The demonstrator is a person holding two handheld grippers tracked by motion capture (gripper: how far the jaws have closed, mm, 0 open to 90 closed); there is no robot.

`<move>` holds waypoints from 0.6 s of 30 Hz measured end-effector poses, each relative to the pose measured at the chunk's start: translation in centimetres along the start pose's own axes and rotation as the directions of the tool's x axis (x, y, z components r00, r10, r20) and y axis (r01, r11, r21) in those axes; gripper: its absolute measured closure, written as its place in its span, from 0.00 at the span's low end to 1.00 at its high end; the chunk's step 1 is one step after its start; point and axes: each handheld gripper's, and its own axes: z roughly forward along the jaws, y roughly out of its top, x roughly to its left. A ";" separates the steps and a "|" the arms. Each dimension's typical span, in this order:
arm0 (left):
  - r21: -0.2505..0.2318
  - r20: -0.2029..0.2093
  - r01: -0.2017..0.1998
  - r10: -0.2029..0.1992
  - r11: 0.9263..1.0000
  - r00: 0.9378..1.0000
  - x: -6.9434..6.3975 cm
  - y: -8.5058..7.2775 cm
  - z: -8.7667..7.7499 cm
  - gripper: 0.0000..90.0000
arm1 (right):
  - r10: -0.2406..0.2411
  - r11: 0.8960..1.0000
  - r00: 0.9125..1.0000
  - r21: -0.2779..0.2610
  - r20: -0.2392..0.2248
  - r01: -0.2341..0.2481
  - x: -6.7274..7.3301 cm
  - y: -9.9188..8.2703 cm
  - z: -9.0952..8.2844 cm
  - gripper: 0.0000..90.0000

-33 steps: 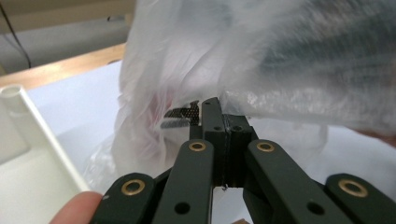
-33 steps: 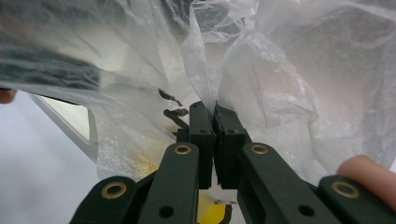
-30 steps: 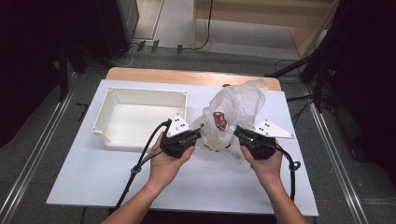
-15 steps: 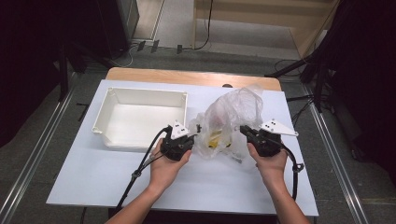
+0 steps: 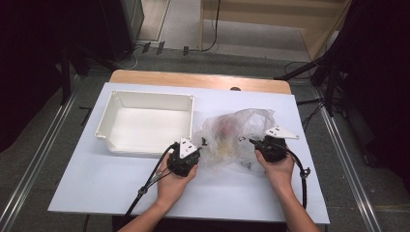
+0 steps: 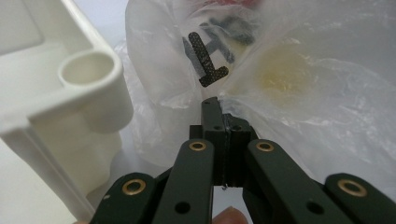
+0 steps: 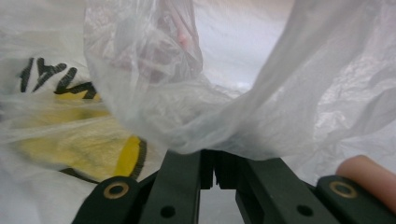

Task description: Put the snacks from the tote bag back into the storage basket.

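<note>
Plastic bag (image 5: 237, 135) lies between both grippers, beside tray (image 5: 145, 123); left gripper (image 5: 200, 147) and right gripper (image 5: 252, 143) each clenched on a bag edge.

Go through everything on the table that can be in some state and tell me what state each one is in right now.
plastic bag: crumpled, resting on the table, pinched at both sides, yellow and red items inside.
left gripper: shut on the plastic bag's edge.
right gripper: shut on the plastic bag's other edge.
white tray: upright, empty, beside the bag.
table: white top, bearing tray and bag.
</note>
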 end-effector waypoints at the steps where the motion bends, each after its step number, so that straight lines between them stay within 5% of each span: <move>1: 0.004 0.000 0.012 -0.012 1.000 1.000 0.0 -0.2 0.2 1.00 | -0.008 1.000 1.000 0.000 -0.003 0.008 -0.2 -0.2 0.2 1.00; 5: -0.019 0.007 0.025 -0.025 0.999 1.000 0.3 -0.3 0.0 1.00 | -0.019 1.000 1.000 0.004 -0.015 0.019 -0.2 -0.7 0.5 0.98; 11: -0.049 0.003 0.006 -0.006 0.999 1.000 -0.1 -0.4 -0.2 1.00 | -0.043 0.994 0.995 -0.103 -0.089 0.034 0.6 -0.5 -1.2 0.66; 18: -0.064 -0.002 0.015 -0.016 0.998 1.000 -0.1 -0.5 -0.3 1.00 | -0.072 0.978 0.995 -0.203 -0.075 0.055 1.6 0.1 -4.1 0.52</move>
